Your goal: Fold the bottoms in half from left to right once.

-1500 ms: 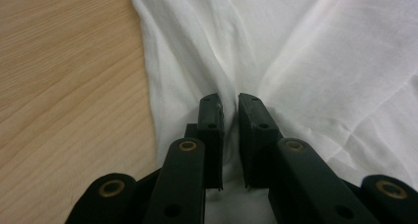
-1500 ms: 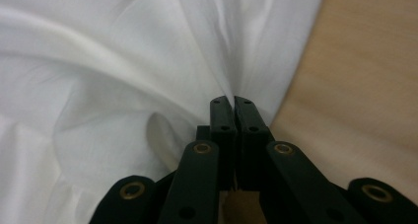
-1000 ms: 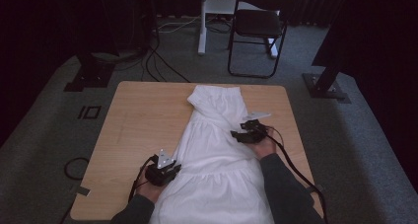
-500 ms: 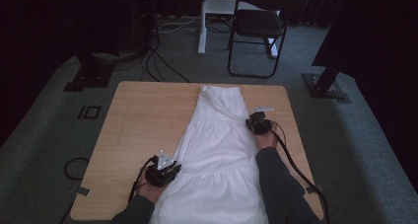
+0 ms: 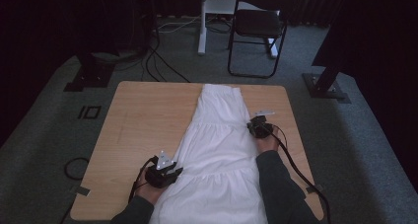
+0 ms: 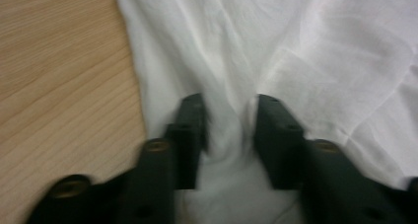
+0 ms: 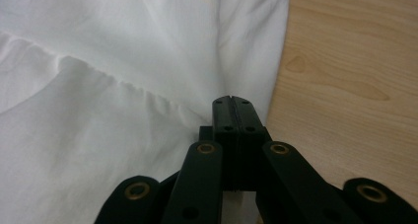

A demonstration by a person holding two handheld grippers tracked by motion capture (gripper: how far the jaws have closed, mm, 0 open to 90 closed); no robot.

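Fingers: right gripper [image 7: 231,103] pressed together, pinching the right edge of the white skirt [image 5: 217,150]; left gripper [image 6: 229,130] lately opened, fabric between but unclamped. Skirt laid lengthwise, centre of the table [image 5: 143,115]. Step judged: flattening. Next: left hem to be clamped.

skirt [image 5: 217,150]: near hem cut off by bottom edge | left gripper [image 6: 229,123]: blurred | person: forearms only

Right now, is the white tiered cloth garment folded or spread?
Spread: the white tiered cloth garment lies flat lengthwise on the light wooden table, one layer, seams visible.
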